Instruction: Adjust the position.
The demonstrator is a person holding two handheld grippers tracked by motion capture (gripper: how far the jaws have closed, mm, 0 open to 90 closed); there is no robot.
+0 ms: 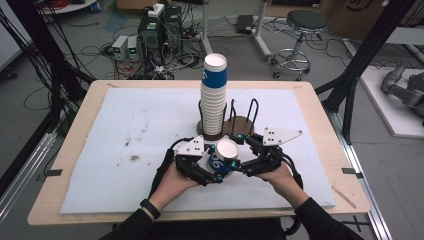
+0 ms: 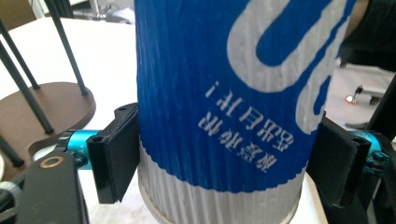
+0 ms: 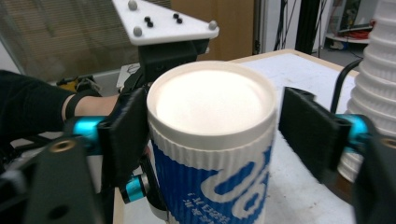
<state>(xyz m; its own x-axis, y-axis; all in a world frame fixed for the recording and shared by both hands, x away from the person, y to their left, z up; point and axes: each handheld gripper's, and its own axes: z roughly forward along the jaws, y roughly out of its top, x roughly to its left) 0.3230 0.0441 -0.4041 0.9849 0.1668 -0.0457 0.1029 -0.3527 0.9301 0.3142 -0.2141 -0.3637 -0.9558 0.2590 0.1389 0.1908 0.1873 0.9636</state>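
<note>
A grey floor (image 1: 380, 165) spreads behind the wooden table (image 1: 75, 150), cables tangling around computer towers (image 1: 150, 32), a round black stool (image 1: 306, 21) on castors, black frame posts (image 1: 370, 47) at both sides.

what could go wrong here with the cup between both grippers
The left gripper presses only low on the upside-down blue cup, while the right gripper has a gap at one pad: the cup may tilt or get crushed. The tall cup stack stands close behind; a bump could topple it.
</note>
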